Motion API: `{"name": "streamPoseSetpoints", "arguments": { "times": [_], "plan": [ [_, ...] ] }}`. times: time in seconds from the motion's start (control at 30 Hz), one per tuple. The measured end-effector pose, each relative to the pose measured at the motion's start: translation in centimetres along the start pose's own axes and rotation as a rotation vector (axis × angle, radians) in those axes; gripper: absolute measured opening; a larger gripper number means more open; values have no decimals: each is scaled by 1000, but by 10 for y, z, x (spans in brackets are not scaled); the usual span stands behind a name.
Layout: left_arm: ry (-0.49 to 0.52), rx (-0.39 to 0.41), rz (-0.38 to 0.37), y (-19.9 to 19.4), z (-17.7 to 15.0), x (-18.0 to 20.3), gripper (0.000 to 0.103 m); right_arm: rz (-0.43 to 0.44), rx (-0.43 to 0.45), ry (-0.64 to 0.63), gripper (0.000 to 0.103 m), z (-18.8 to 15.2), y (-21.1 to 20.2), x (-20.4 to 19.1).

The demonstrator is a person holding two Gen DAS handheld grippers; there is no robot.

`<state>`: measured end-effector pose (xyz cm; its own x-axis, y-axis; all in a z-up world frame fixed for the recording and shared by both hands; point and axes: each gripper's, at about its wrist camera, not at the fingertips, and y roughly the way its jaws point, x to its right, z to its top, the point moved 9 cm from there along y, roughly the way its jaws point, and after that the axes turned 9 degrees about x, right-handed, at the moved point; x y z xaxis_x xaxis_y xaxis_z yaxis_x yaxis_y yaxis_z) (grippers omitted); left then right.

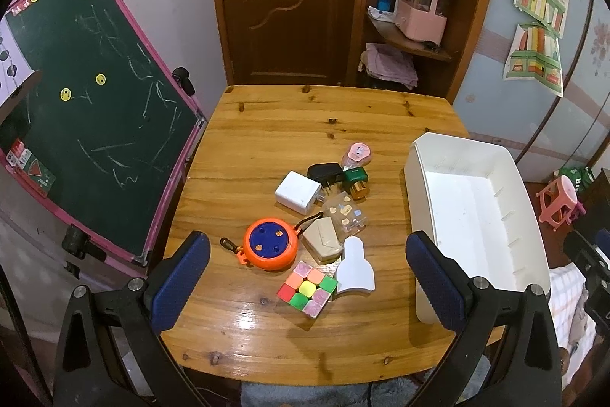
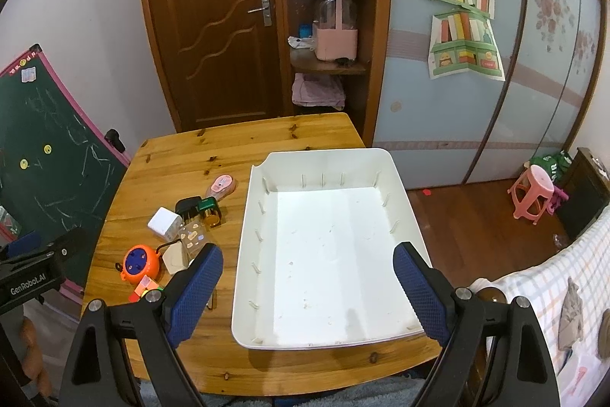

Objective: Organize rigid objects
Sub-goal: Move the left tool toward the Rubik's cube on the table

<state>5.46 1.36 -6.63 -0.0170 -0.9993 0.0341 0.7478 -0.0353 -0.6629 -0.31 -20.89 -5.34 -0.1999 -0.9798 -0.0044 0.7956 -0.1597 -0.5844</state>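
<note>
Nothing sorted yet: white bin [image 2: 328,254] empty on tabletop [image 1: 248,124], the cluster of rigid objects [image 1: 324,216] loose just left of it, left hand-held gripper [image 1: 309,277] and right hand-held gripper [image 2: 309,288] both spread wide, holding nothing.

Knotty wooden table [image 1: 267,124], white plastic bin [image 1: 476,208] on its right side, beside a cluster: orange round reel [image 1: 268,243], puzzle cube [image 1: 307,288], white charger [image 1: 297,192], black adapter [image 1: 324,172], beige box [image 1: 324,245], white flat piece [image 1: 356,271]
</note>
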Motion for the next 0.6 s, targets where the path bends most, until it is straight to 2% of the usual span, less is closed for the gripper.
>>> {"name": "streamPoseSetpoints", "arguments": {
  "times": [0.6],
  "plan": [
    [-11,5,-56,-7,-4,-6,102,-43,18,16,92,0,-15,7]
  ]
}}
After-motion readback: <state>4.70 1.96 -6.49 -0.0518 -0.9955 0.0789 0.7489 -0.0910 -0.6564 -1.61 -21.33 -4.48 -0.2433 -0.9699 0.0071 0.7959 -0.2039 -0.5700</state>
